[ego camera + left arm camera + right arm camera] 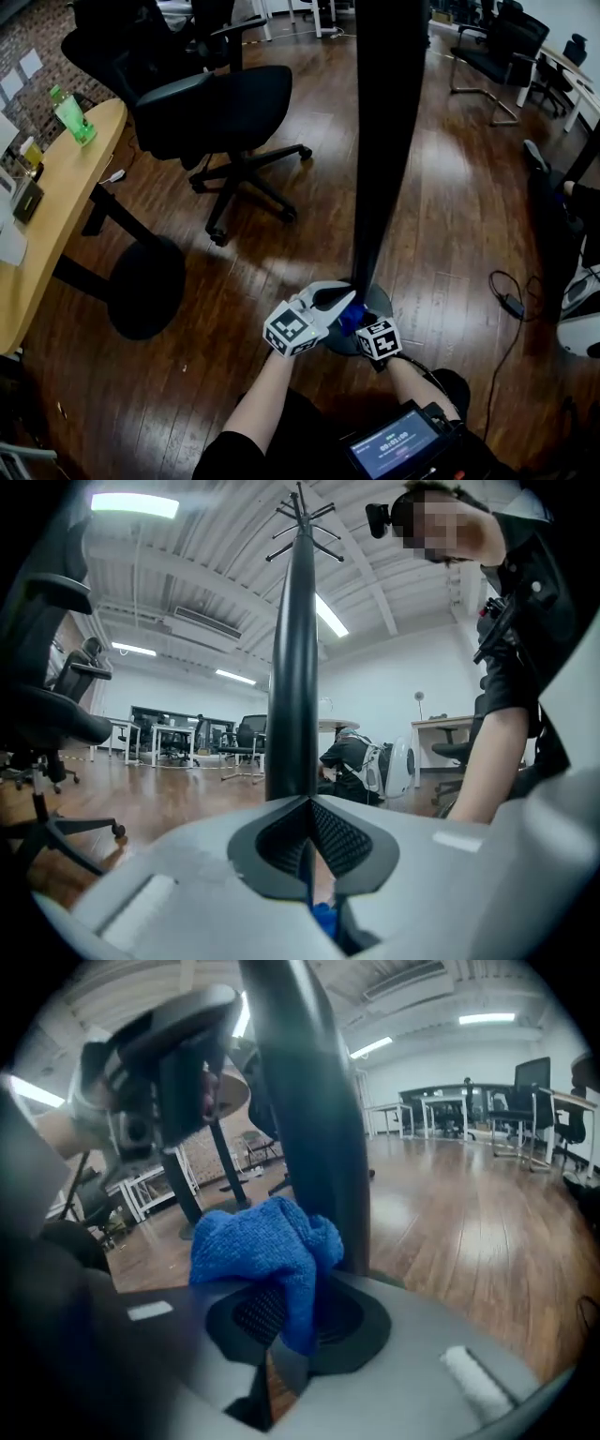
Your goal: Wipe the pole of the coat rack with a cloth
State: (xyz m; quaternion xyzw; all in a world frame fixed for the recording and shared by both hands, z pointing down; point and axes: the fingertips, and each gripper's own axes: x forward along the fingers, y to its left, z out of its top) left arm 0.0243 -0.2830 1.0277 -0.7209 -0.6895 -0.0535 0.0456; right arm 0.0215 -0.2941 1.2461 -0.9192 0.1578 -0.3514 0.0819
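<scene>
Two handheld grippers meet low beside the coat rack's black pole (384, 141), just above its round base (382, 302) on the wooden floor (450, 216). The right gripper (295, 1312) is clamped on a bunched blue cloth (258, 1246), which rests against the pole's lowest stretch. The left gripper (309, 846) faces the pole, jaws together with nothing visible between them. Wiping appears to be at the bottom of a stroke. The next move likely calls for drawing the cloth upward, keeping it pressed to the pole.

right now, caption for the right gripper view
Right gripper shut on the cloth beside the pole, low near the floor.
</scene>
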